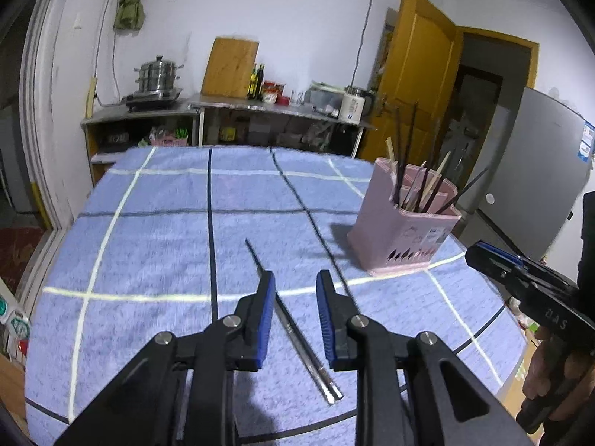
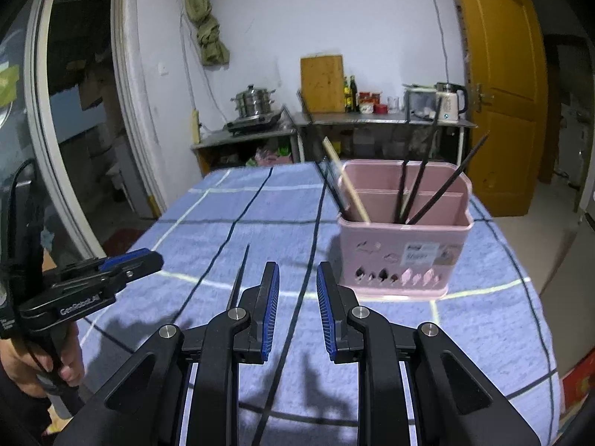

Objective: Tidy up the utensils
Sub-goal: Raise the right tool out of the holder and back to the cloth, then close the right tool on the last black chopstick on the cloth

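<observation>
Two hand-held grippers are yours here, and both stand spread with nothing pinched. Your left hand-held gripper [image 1: 295, 278] hovers over a single dark chopstick [image 1: 297, 330] lying flat on the blue checked cloth of the desk [image 1: 148, 245]; the chopstick runs between the blue pads, which do not press it. Your right hand-held gripper [image 2: 297, 271] is likewise parted, with only cloth below and a dark line of the check pattern passing between its fingers. Just ahead and to its right stands the pink utensil holder [image 2: 405, 256], upright, with several dark and pale chopsticks leaning in its compartments. On the left gripper's body, seen from the right wrist view, you can read "GenRobot.AI". The holder carries a small label, too blurred to read.
</observation>
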Demonstrator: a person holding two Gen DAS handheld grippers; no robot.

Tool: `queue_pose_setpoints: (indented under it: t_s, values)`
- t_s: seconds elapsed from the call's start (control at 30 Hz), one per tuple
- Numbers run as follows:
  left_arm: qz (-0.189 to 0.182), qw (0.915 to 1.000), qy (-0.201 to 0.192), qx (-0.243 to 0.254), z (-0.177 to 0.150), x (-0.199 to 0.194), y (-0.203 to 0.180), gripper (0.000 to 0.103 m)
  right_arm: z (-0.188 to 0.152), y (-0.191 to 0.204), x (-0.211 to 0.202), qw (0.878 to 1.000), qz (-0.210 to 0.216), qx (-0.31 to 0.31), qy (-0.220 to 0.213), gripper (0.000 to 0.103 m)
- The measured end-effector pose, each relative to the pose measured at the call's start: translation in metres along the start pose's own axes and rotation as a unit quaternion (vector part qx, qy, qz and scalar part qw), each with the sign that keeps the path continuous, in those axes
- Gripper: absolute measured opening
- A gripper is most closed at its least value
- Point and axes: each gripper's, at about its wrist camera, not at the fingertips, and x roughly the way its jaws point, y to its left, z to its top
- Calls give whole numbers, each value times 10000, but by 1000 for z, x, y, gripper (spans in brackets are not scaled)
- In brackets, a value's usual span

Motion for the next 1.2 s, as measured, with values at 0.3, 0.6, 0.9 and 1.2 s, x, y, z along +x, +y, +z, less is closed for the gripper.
queue_pose_setpoints:
  t_s: [0.3, 0.6, 0.9, 1.2]
  values:
    - [164, 9982, 554, -149, -23, 56, 9, 26, -14, 0, 22, 9996, 68, 1, 276, 22]
    - [454, 9928, 1035, -386, -37, 104, 16, 26, -21, -5, 40, 9988, 131, 42, 468, 22]
    - [771, 9914, 1024, -275, -38, 109, 8, 34, -21, -10, 45, 9986, 180, 128, 475, 22]
    - [985, 9887, 1128, -14, -38, 110, 4, 24, -22, -3, 44, 9984, 295, 80, 482, 22]
